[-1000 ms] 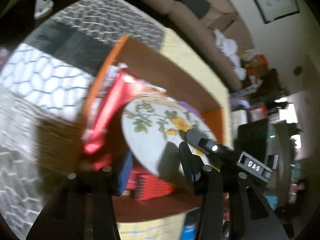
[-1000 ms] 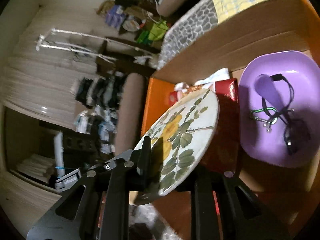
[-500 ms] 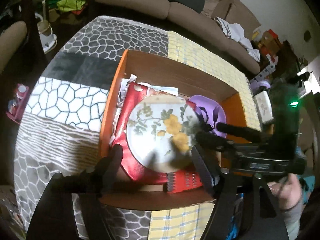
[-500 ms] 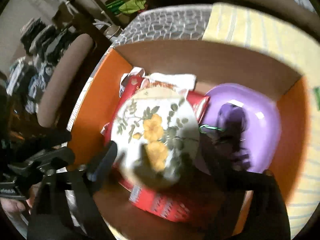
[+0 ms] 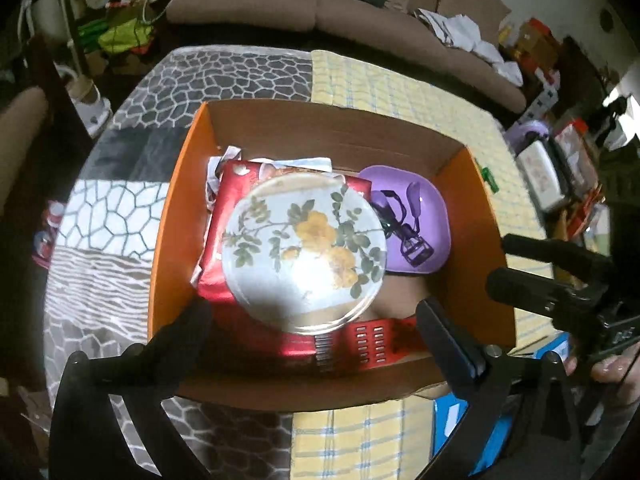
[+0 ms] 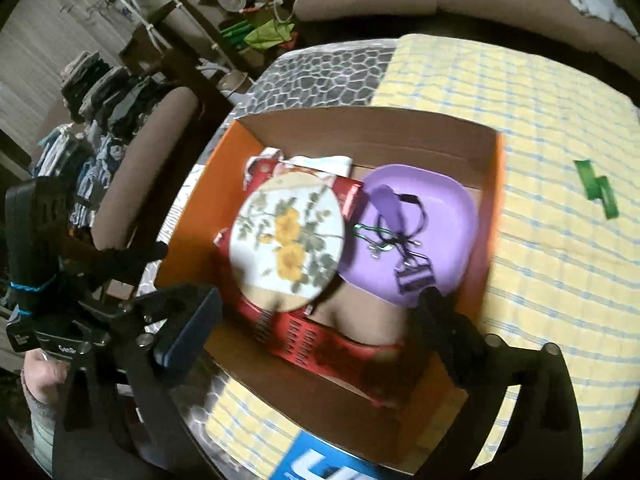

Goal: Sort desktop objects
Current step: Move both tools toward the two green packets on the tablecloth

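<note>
A round white plate (image 5: 304,252) (image 6: 288,244) with yellow flowers lies flat on a red package (image 5: 224,216) inside an orange cardboard box (image 5: 164,240) (image 6: 192,220). Beside it in the box sits a purple bowl (image 5: 432,220) (image 6: 448,208) holding a dark cable, a spoon and a clip. My left gripper (image 5: 312,312) hovers above the box's near side, jaws opening wide, nothing pressed between them. My right gripper (image 6: 318,300) hangs likewise above the box, jaws opening, clear of the plate. Each gripper shows at the edge of the other's view.
The box rests on a table with a grey patterned cloth (image 5: 120,216) and a yellow checked cloth (image 6: 560,128). A green piece (image 6: 596,192) lies on the yellow cloth. A blue box (image 5: 452,412) sits by the near edge. A brown sofa (image 5: 360,20) stands behind.
The plate was tilted and gripped by both grippers; now it lies flat on the red package. Both grippers have let go, opened wide and drawn up and back from the box.
</note>
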`<control>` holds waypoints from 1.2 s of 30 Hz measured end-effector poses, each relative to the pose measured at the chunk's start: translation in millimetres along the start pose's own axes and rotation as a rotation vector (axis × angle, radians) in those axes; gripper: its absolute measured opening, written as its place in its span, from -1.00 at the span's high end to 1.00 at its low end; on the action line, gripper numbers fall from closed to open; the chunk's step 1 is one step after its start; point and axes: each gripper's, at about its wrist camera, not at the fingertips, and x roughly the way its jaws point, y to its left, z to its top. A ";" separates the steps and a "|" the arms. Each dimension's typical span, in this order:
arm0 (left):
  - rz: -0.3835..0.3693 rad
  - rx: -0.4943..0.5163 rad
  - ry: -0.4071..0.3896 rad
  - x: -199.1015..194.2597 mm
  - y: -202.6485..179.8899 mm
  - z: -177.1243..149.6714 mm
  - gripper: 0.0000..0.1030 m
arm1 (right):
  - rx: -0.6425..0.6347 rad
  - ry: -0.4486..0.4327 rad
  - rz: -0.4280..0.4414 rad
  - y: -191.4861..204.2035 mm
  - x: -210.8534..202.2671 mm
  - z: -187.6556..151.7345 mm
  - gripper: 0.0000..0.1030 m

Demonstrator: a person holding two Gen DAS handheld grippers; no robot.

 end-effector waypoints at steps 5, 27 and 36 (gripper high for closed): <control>0.058 0.047 -0.028 -9.5 -19.2 -4.9 -1.00 | -0.023 -0.015 -0.049 -5.6 -11.9 -10.1 -1.00; -0.022 0.170 -0.102 -0.9 -153.2 27.7 -1.00 | -0.033 -0.114 -0.342 -140.4 -105.1 -50.9 -1.00; -0.155 0.156 -0.026 64.7 -232.8 76.3 -1.00 | 0.075 -0.167 -0.325 -230.7 -104.2 -46.5 -0.71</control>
